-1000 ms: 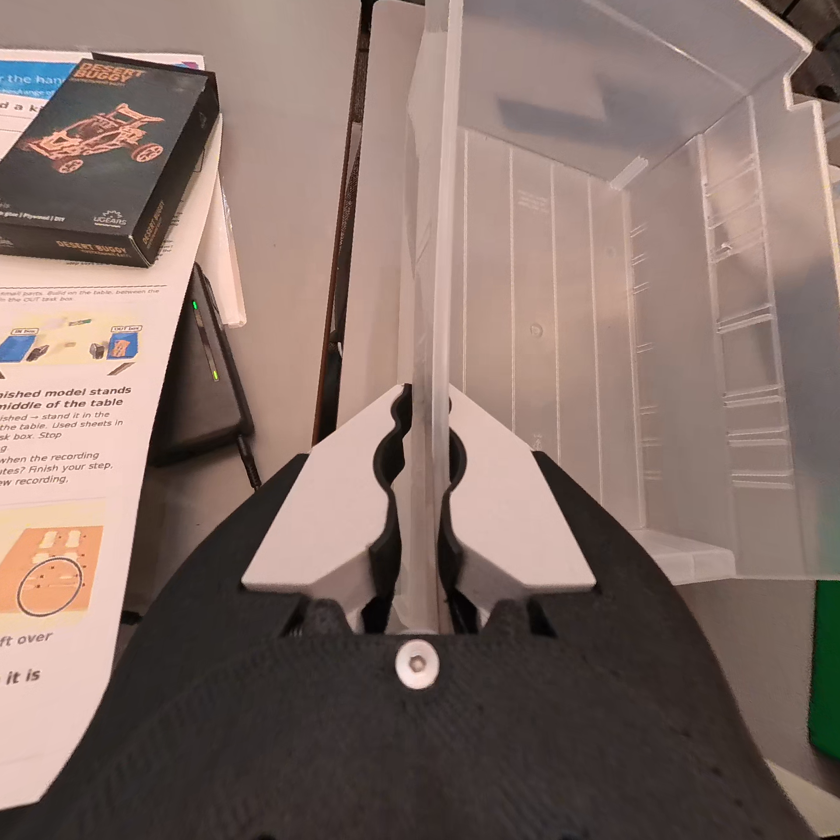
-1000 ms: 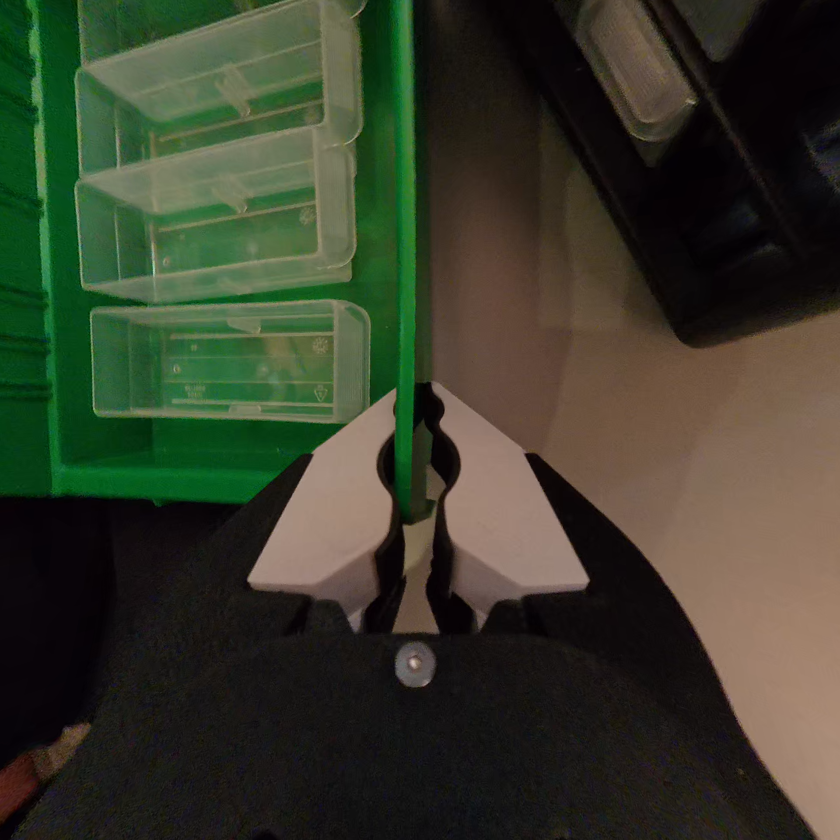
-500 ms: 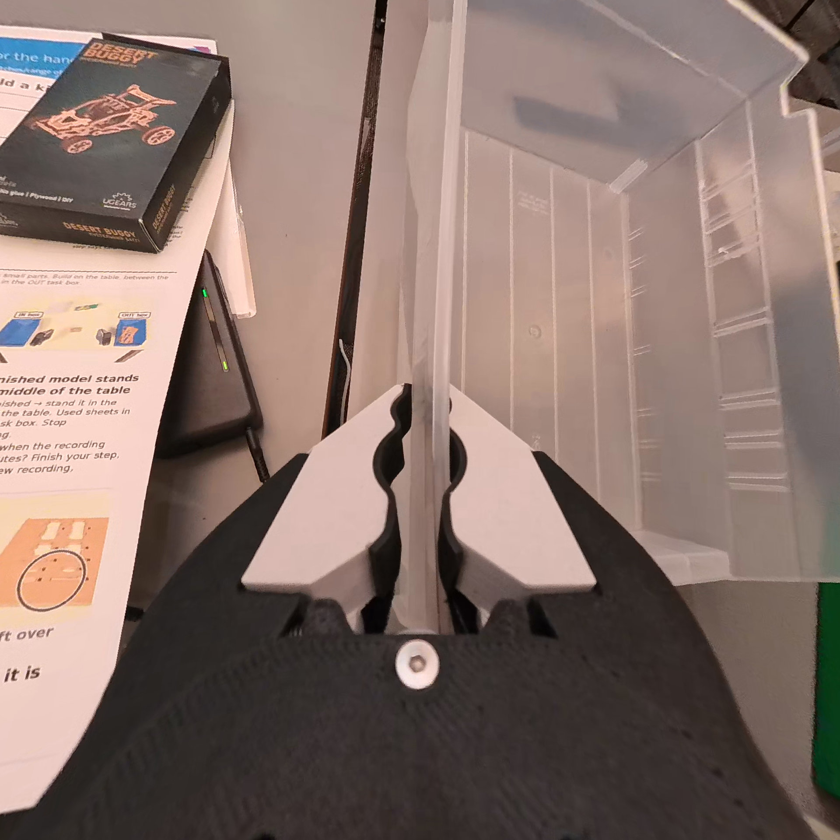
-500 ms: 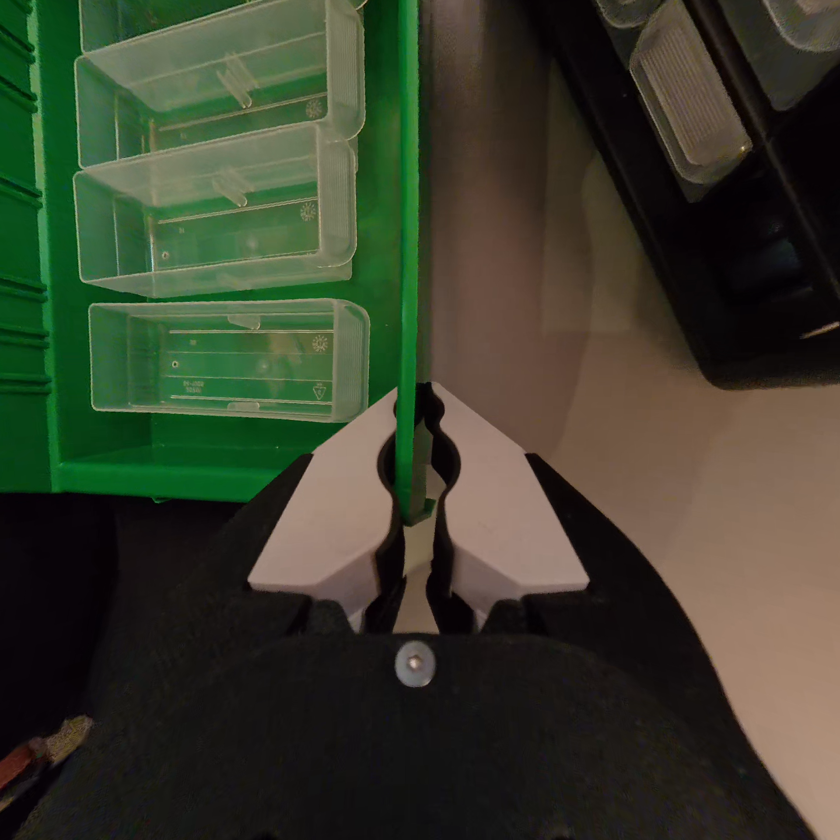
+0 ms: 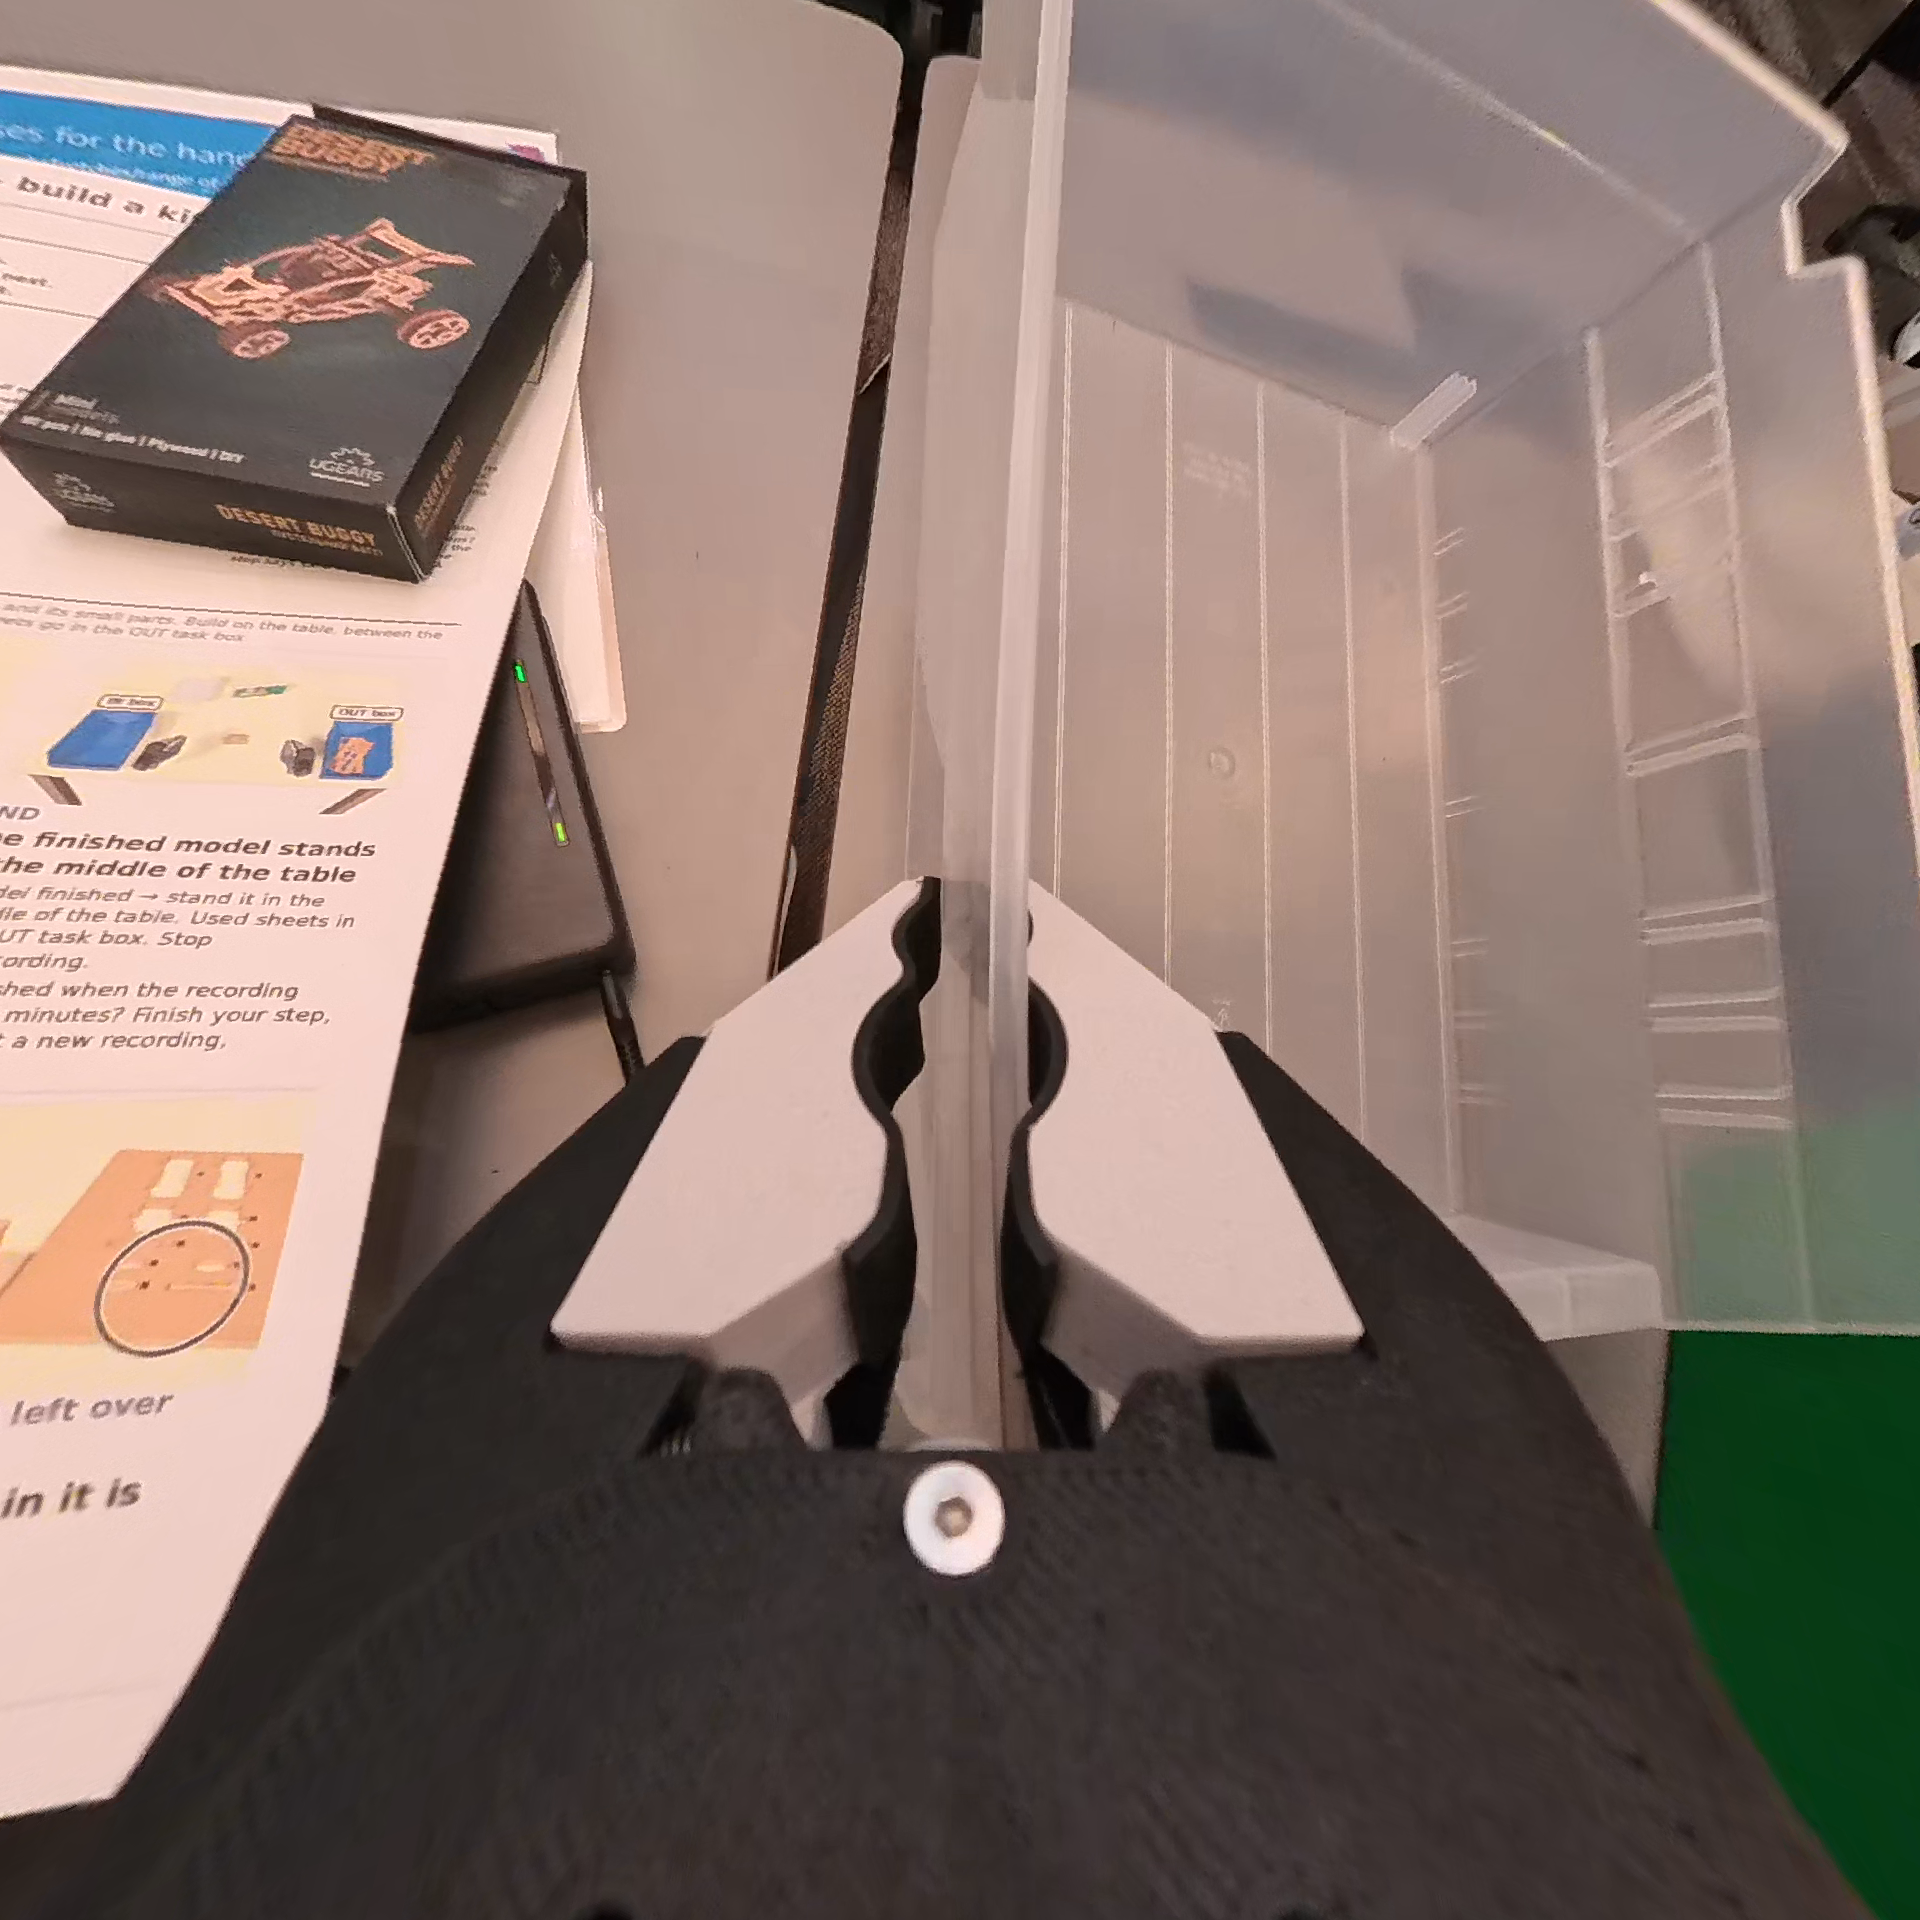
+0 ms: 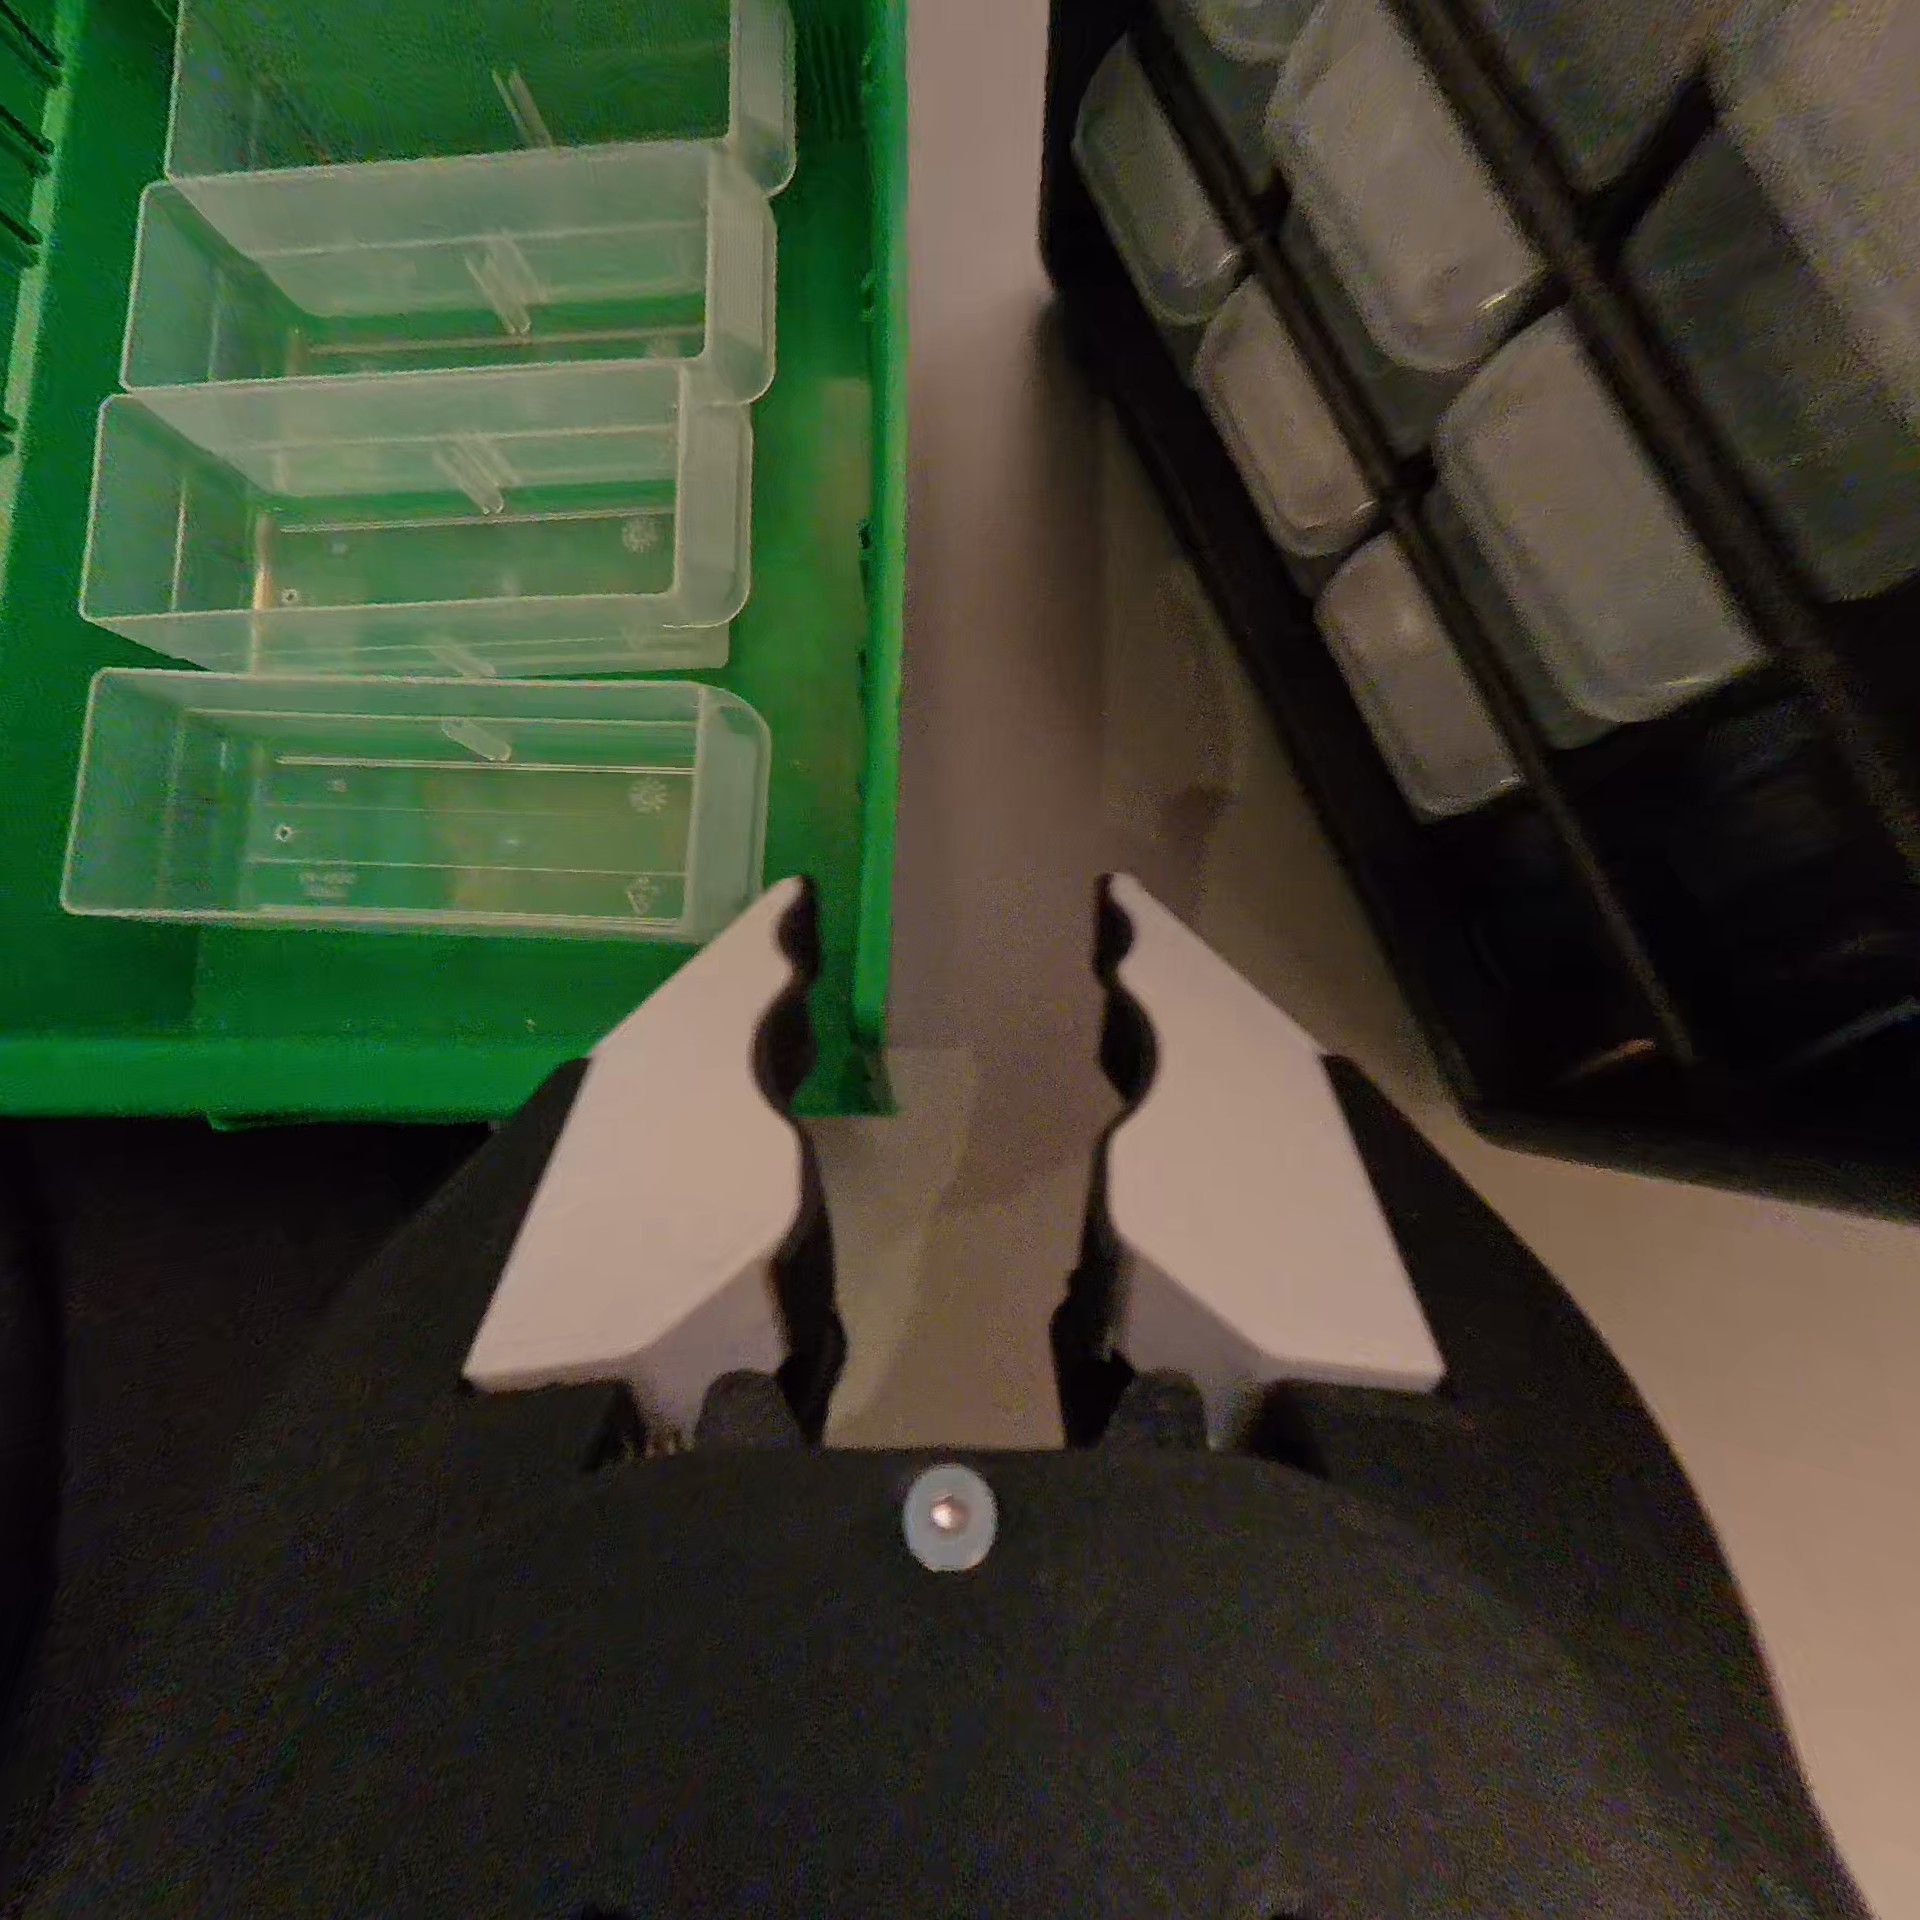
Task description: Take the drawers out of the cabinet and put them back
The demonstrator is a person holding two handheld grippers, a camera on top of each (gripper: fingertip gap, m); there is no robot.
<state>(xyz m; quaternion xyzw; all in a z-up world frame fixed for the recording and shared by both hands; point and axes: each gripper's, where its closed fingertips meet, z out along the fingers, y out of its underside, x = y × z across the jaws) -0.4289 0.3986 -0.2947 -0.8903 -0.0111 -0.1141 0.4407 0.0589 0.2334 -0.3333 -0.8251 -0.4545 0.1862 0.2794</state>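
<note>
My left gripper (image 5: 975,894) is shut on the side wall of a large clear plastic drawer (image 5: 1351,727), which it holds above the table, open side facing me. My right gripper (image 6: 956,894) is open over the near right corner of a green bin (image 6: 878,623); the bin's right wall lies between the fingers, close to the left one. Several small clear drawers (image 6: 416,800) lie in the green bin. The black cabinet (image 6: 1558,935) stands to the right, with several small clear drawers (image 6: 1579,540) in its slots and dark open slots near its lower end.
In the left wrist view a black model-kit box (image 5: 301,353) lies on printed instruction sheets (image 5: 208,935) at the left. A black device with green lights (image 5: 530,831) and its cable sit beside the sheets. A green patch (image 5: 1787,1558) shows at the lower right.
My right gripper has opened and let go of the green bin's right wall, and it now sits higher, with more of the cabinet in view. The left gripper still holds the large drawer and has shifted slightly.
</note>
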